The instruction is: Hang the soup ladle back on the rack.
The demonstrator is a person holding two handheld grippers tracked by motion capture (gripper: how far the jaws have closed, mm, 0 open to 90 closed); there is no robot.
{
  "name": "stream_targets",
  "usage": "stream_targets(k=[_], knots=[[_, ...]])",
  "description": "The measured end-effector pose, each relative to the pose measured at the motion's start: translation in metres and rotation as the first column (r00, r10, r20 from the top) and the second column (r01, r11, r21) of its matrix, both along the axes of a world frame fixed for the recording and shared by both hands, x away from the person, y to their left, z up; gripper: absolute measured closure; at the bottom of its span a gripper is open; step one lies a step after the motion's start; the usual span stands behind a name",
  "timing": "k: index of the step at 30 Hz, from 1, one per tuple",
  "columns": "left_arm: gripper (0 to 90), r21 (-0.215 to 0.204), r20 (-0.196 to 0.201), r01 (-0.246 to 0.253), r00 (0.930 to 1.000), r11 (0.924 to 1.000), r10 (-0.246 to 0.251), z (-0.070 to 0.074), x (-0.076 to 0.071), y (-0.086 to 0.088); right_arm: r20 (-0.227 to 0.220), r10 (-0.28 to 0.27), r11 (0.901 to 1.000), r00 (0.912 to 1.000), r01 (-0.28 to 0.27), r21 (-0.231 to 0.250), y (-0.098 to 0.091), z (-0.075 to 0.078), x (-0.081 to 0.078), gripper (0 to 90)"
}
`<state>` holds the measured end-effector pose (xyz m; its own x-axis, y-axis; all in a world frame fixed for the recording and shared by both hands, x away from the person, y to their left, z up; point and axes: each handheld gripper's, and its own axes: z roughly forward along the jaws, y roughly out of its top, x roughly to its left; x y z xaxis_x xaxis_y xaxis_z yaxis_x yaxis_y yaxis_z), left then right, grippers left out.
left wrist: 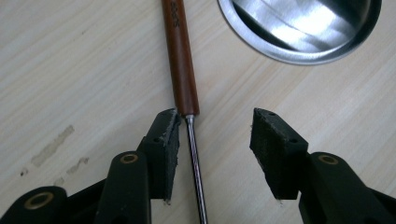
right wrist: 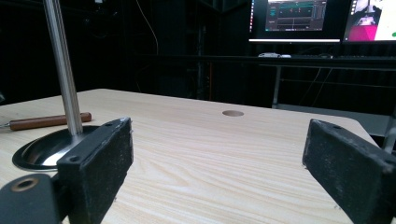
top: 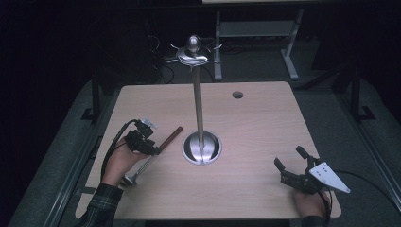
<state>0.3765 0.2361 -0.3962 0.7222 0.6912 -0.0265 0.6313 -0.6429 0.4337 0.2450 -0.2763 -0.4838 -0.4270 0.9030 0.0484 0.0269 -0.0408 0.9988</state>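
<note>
A utensil with a brown wooden handle (top: 170, 138) and a thin metal shaft (left wrist: 195, 172) lies flat on the wooden table (top: 255, 123), left of a steel stand's round base (top: 202, 147). Its metal end (top: 130, 179) rests by the person's left wrist. My left gripper (top: 155, 150) hangs over the point where handle (left wrist: 181, 60) meets shaft. The jaws of the left gripper (left wrist: 215, 135) are apart, with the shaft lying between them close beside the left pad. My right gripper (top: 289, 158) rests open at the table's front right; nothing is between the jaws of the right gripper (right wrist: 217, 158).
The stand's pole (top: 197, 101) rises from the base to a ring of hooks (top: 193, 54). A cable hole (top: 238, 94) sits at the table's back right. Lit monitors (right wrist: 294, 18) and another table's frame (top: 255, 33) stand beyond the far edge.
</note>
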Motion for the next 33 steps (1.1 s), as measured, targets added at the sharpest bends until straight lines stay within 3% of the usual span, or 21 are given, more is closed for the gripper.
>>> stream_targets(k=[10, 14, 18, 27, 33], knots=[[46.4, 0.033, -0.024, -0.019, 0.9995, 0.9993, 0.020, -0.002, 0.022, -0.016, 0.000, -0.002, 1.0000, 1.0000, 0.002, 0.000, 0.000, 0.000, 0.000, 8.0], [44.5, 0.037, -0.046, -0.016, 0.9988, 0.9992, 0.018, -0.004, 0.030, -0.022, -0.001, -0.002, 1.0000, 1.0000, 0.002, 0.001, 0.000, 0.000, 0.000, 8.0], [43.2, 0.024, -0.043, -0.038, 0.9983, 0.9990, 0.039, -0.006, 0.036, -0.028, -0.001, -0.002, 1.0000, 1.0000, 0.002, 0.001, 0.000, 0.000, 0.000, 7.9], [45.8, 0.134, -0.078, -0.025, 0.9963, 0.9907, 0.036, -0.022, 0.049, -0.037, -0.001, -0.002, 1.0000, 1.0000, 0.002, 0.001, 0.000, 0.000, 0.000, 8.0], [51.3, 0.156, -0.117, -0.024, 0.9923, 0.9874, 0.043, -0.033, 0.053, -0.033, 0.001, -0.002, 1.0000, 1.0000, 0.002, 0.000, 0.000, 0.000, 0.000, 8.0]])
